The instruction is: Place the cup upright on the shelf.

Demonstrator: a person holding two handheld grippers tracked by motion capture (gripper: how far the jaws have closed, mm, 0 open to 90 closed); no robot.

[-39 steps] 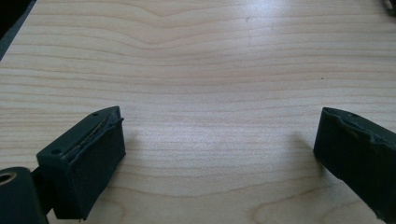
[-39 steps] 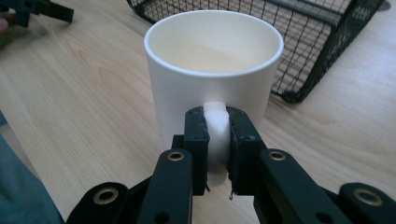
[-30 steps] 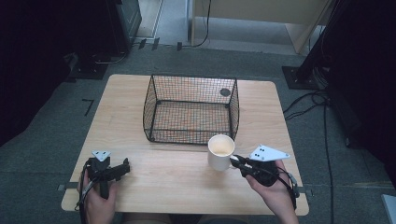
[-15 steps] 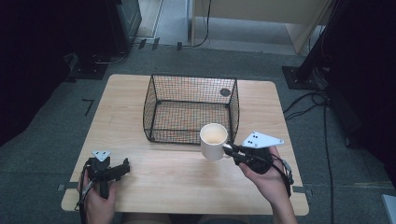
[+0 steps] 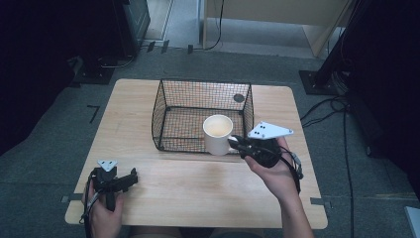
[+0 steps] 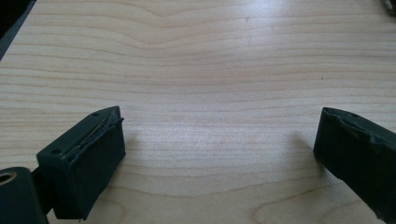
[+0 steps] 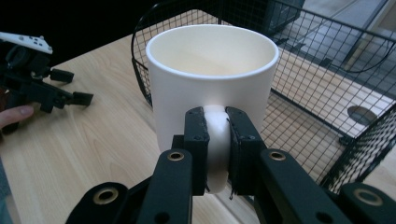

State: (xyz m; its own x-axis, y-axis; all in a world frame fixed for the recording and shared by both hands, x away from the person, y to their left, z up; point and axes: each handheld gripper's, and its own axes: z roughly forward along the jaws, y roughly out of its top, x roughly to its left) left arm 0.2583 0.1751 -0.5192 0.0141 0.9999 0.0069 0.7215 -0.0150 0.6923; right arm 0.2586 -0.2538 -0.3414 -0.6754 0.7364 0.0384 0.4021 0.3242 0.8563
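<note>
A white mug (image 5: 217, 134) (image 7: 210, 88) hangs upright in the air just in front of the black wire basket (image 5: 171, 94) (image 7: 336, 93), near its front right corner. My right gripper (image 5: 234, 142) (image 7: 217, 140) is shut on the mug's handle, both pads pressed against it. My left gripper (image 5: 132, 177) (image 6: 219, 149) rests low over the table's front left part, its jaws wide open with bare wood between them. In the right gripper view the left gripper (image 7: 86, 98) lies off to the left.
The basket stands on the far half of the light wooden table (image 5: 198, 193); a dark round spot (image 5: 238, 98) marks the wood at the basket's back right. Cables (image 5: 337, 106) trail on the floor to the right.
My right gripper has lifted the mug off the table and carried it up and toward the basket's front wall. The left gripper has stayed put.
</note>
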